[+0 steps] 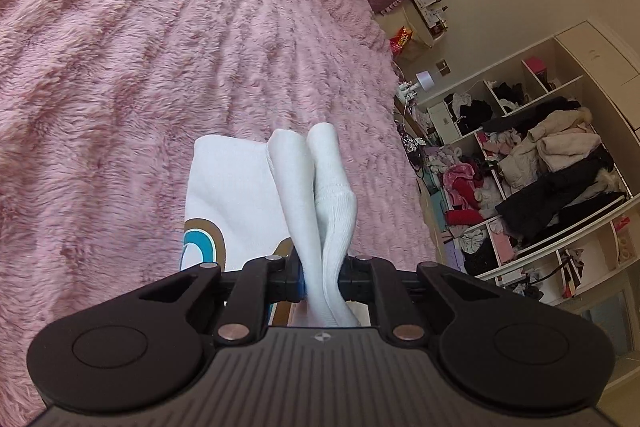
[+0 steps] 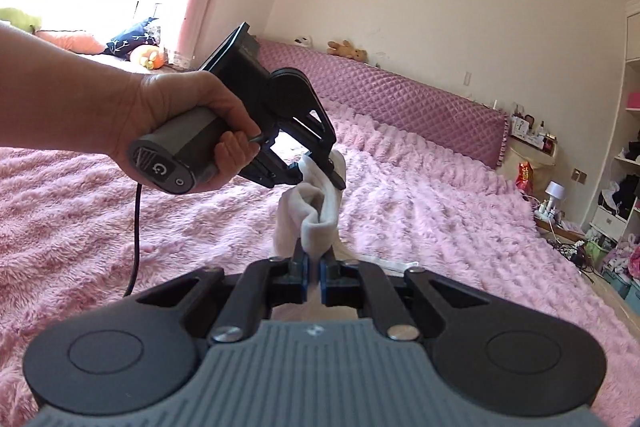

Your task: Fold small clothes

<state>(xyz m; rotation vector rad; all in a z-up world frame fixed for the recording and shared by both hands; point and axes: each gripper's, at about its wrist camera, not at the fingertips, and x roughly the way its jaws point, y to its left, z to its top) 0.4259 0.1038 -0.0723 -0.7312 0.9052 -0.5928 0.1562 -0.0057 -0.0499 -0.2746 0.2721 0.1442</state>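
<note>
- Left hand-held gripper point(image 1: 322, 279) pinches soft white ribbed socks point(image 1: 320, 195), jaws narrow.
- Right hand-held gripper point(image 2: 314, 273) clamps the same limp socks.
- Beneath both: shaggy pink blanket point(image 1: 140, 67).

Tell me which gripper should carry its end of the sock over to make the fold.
Probably the right gripper. It holds the white sock by its low end, nearer the pink blanket. The left gripper, shut on the upper end, can stay as the anchor. Both grips look firm.
</note>
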